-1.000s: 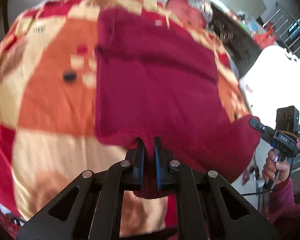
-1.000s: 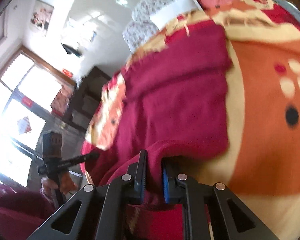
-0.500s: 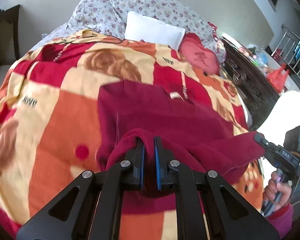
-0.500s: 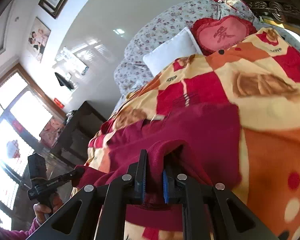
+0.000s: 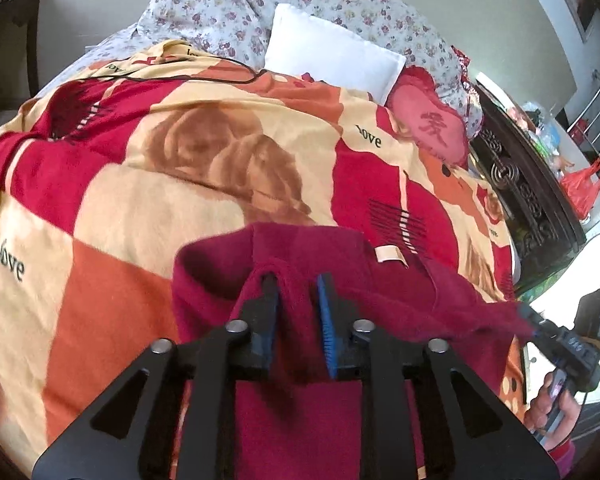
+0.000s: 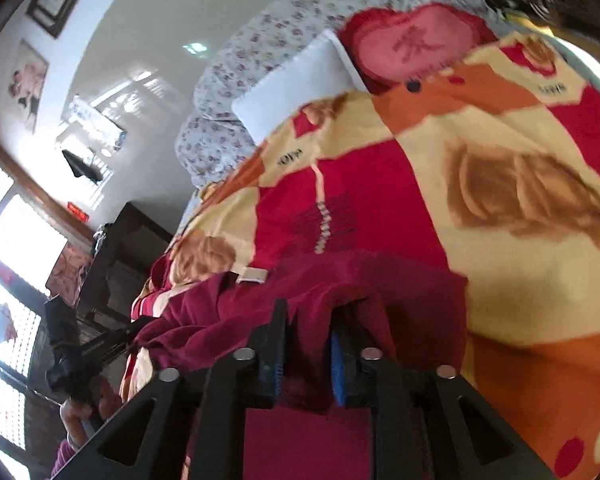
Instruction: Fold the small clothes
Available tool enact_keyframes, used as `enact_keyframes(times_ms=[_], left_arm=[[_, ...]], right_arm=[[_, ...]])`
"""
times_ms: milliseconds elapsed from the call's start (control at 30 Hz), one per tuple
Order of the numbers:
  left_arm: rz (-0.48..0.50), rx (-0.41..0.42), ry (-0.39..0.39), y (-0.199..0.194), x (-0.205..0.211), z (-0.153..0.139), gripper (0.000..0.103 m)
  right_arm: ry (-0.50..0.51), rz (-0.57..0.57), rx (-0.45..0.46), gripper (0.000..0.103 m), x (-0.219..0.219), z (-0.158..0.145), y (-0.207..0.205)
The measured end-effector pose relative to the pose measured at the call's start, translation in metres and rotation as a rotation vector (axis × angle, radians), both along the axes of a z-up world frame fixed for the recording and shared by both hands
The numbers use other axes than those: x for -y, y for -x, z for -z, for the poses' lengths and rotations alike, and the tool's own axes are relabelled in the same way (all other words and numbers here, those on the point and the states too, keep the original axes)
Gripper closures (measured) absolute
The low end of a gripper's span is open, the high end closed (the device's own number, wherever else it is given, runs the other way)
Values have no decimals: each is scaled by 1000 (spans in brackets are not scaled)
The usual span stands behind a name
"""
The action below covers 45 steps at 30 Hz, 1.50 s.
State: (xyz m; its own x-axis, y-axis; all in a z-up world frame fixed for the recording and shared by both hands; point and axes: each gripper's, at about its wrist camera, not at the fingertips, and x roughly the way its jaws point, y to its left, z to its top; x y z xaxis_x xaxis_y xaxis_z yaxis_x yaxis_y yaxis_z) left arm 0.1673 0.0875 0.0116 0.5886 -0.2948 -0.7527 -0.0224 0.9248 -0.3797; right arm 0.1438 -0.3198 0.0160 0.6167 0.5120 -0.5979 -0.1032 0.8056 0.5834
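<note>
Plainly the dark red garment point(image 5: 300, 420) is soft, fleecy knitwear: light, limp and quick to sag, so it will drape wherever it is let go and shift a little if dragged across the plush bedding. It lies near the foot of the bed on a patterned blanket point(image 5: 120, 208), with a hem folded over the body of the cloth and a small pale label point(image 5: 389, 256) showing on the upper layer. The left gripper point(image 5: 296, 312) has its jaws opening, a ridge of the folded edge standing between the blue pads point(image 5: 327, 332) without being pressed by them. The right gripper point(image 6: 306, 348) is likewise opening, with a bunched fold of the same garment point(image 6: 340, 288) loose between its fingers; from the left view it appears at the far right corner of the cloth, held in a hand point(image 5: 552, 404). For such fabric the sound places to take hold are the corners and the hems, where the doubled edge gives the pads something thick to bite; pinching in the middle of a panel would likely gather a wrinkle and spoil the fold. The release looks like the end of one fold, with smoothing or another fold probably to follow. Beyond the blanket sit a white pillow point(image 5: 332, 54), a heart-shaped red cushion point(image 5: 428, 120) and floral bedding point(image 5: 220, 8) against the wall.
</note>
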Motion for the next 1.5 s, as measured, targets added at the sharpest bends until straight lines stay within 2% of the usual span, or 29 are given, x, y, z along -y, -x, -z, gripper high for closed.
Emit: enact_keyframes(times_ms=[33,67,100,167,233,333,400,500,667,733,833,1000,1233,1367,1500], left_arm=[[-12,19,-23,1,0,-4,58],[-33,55,-45,3,-2,-9,40],[-48,83,-47,5,-4,-14,35],[-48,122,-21,8,-8,-22,35],[-31,112,-18,7,-6,-23,35],[-6,87,-56,4,6,-12,35],[2,57,-109,0,17,-1,35],[-28,14,-185,-12,25,18,35],[-108,-66,-183,-42,13,48,35],[-120,-60,-206,-47,14,52,35],[-111,-49,-274,-52,24,50,35],[-106,-37,-278,-47,22,48,35],[-104,-36,-275,-37,22,40,35],[-105,-20,-284,-29,22,36,35],[-105,-13,-300,-20,21,32,35]], right_arm=[[-12,24,22,57,6,-4,1],[-34,52,44,57,14,-9,3],[-44,72,50,57,21,-13,4],[-63,80,65,57,25,-22,7],[-48,36,94,57,14,-28,10],[47,-50,111,57,-17,-26,10],[129,-77,113,57,-36,-18,5],[193,-62,71,57,-48,4,-15],[209,34,-22,57,-35,39,-57],[217,43,-52,57,-34,53,-69],[278,32,-39,57,-39,56,-74],[303,17,-20,57,-39,37,-59],[322,-15,52,57,-40,6,-10],[319,-18,59,57,-41,5,2],[339,4,18,57,-39,20,-4]])
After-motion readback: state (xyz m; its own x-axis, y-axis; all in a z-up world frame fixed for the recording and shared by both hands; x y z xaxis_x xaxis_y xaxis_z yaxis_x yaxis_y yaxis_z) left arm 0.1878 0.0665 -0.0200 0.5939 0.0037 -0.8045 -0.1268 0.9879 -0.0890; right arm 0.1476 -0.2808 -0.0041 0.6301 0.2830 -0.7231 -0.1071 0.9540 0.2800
